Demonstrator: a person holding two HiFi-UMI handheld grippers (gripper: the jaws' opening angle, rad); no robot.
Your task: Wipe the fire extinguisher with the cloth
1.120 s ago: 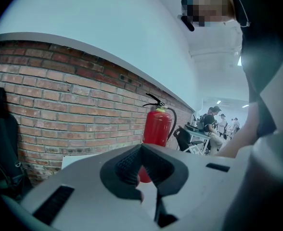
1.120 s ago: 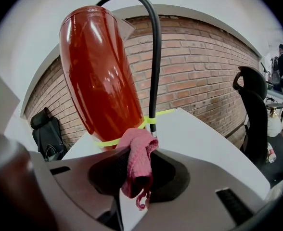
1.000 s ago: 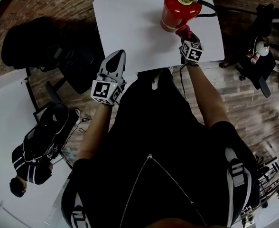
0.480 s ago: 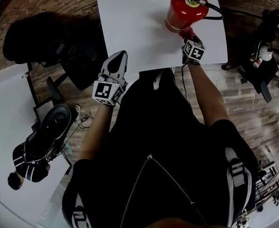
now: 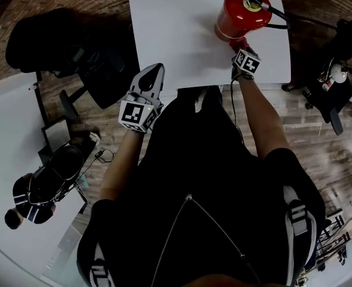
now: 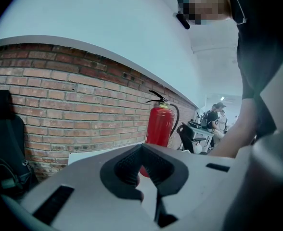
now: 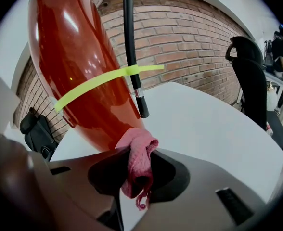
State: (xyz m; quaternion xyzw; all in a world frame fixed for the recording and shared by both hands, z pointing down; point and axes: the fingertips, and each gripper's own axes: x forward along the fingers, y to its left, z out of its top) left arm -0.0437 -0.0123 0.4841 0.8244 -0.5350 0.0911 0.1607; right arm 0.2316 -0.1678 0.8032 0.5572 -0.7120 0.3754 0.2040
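Head view shows the white counter (image 5: 182,34) filling the upper middle of the frame, with the person standing at its near edge. The red fire extinguisher (image 5: 243,14) stands upright on it near the upper right corner, its black hose curling off to the right.

Of the two hands, the right tongs (image 5: 241,45) are much the nearer. They sit just below the cylinder in the frame and point up at it. The left tongs (image 5: 152,76) hang well apart at the counter's near left edge, with their jaws drawn together on nothing.

Right gripper view fills its upper left with the red body (image 7: 79,71), its long axis rising steeply away from the jaws. The right tongs (image 7: 134,177) are clamped on a bunched pink cloth (image 7: 140,150), whose top fold touches the low part of the cylinder, near its base.

Since the cloth sits at the bottom of an upright cylinder, the wipe probably has to run upward along the body or around it. The hose (image 7: 132,52), tied on by a yellow-green band, lies close to the right of that path.
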